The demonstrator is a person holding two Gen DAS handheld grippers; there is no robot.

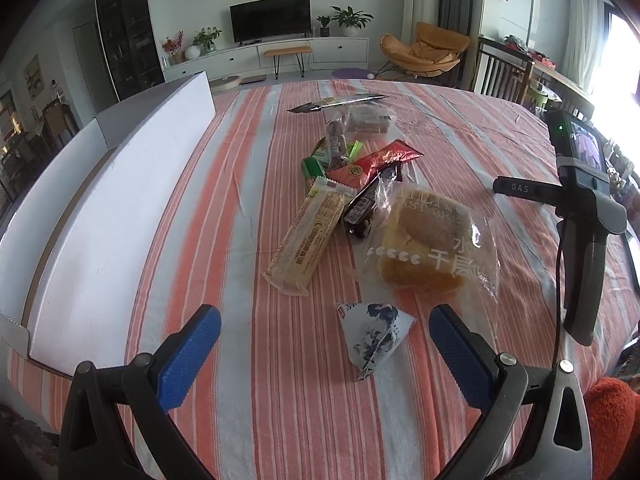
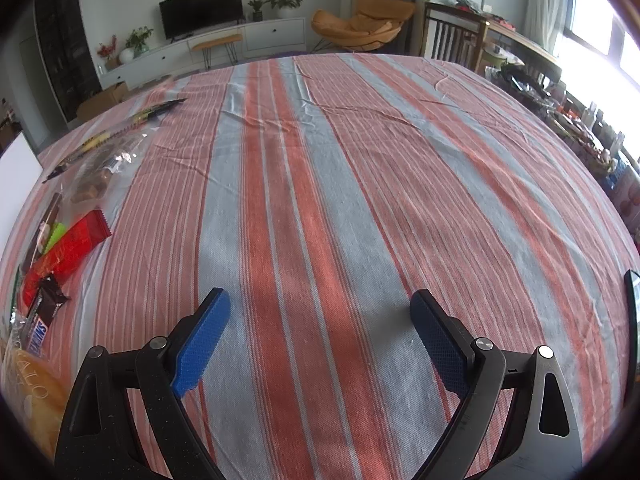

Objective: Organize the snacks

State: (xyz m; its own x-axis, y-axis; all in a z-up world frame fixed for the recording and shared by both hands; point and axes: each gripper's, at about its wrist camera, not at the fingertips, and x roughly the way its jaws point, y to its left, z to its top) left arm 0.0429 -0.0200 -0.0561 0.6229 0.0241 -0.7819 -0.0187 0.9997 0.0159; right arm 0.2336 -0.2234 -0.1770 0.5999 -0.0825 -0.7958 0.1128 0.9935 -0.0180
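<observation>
The left gripper (image 1: 325, 336) hangs over a table draped in a woven cloth (image 1: 248, 380) of coral and grey-white stripes, its blue, dimple-textured fingers (image 1: 192, 354) spread wide with nothing between them. Just ahead of them lies a small triangular sachet (image 1: 374, 330), white with blue porcelain-style print, crinkled at its seams. Beyond it sits a clear plastic bag holding a square, golden bread loaf (image 1: 428, 250), its film glossy and creased. Beside that, to the left, lies a long pale-yellow wafer bar (image 1: 310, 234) in a matte wrapper, and between the two a dark chocolate bar (image 1: 362, 208). Further back a shiny red foil packet (image 1: 376, 164) overlaps green wrappers (image 1: 314, 168), with a clear bag of brown pieces (image 1: 366, 122) and a flat silvery pouch (image 1: 340, 102) behind. A long white cardboard box (image 1: 108, 220) with a raised flap runs along the left edge of the table.

The right gripper (image 2: 320, 334) hovers over bare striped cloth, its blue fingers (image 2: 202, 346) also parted and empty. In its view the snack pile lies well off to the left, the red packet and the dark chocolate bar near the frame edge
</observation>
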